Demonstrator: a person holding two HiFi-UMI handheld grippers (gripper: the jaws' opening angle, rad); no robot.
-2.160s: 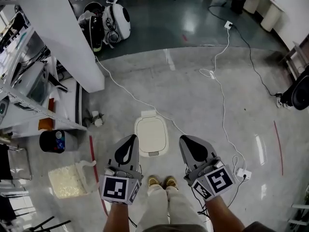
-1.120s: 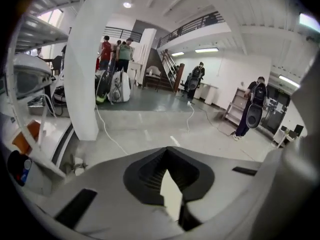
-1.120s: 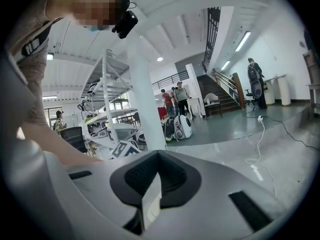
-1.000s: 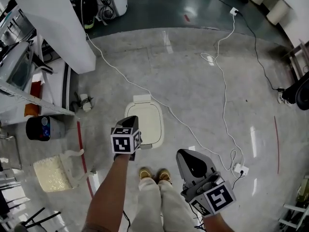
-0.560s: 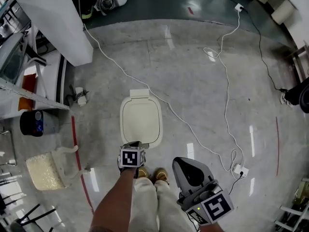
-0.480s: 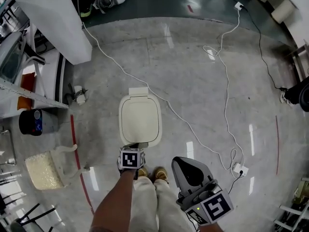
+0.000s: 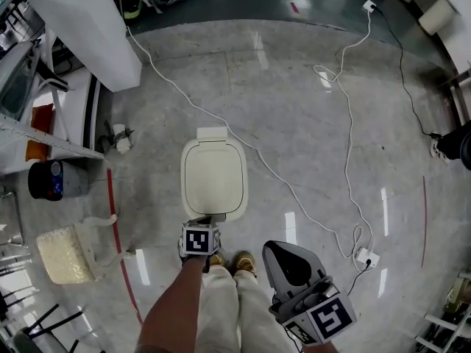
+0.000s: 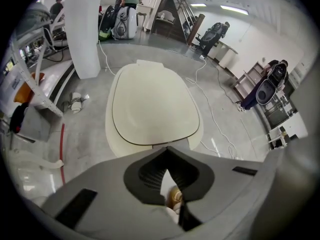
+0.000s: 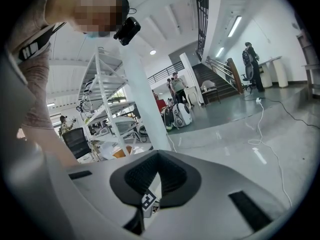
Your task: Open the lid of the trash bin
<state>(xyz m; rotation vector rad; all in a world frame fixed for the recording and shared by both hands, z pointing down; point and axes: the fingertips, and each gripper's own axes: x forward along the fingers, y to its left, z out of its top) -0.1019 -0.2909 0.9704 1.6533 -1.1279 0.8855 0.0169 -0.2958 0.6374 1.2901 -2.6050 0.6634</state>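
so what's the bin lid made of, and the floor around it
Bin lid: looks like moulded plastic, cream, smooth satin finish; rounded edges and a soft, even sheen suggest it. Floor: probably polished concrete or terrazzo; grey, speckled, with sharp glossy reflections of the lights.

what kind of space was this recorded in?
Probably an open lab or workshop hall: polished floor strung with loose white cables, metal shelving loaded with equipment, an office chair and a staircase further back.
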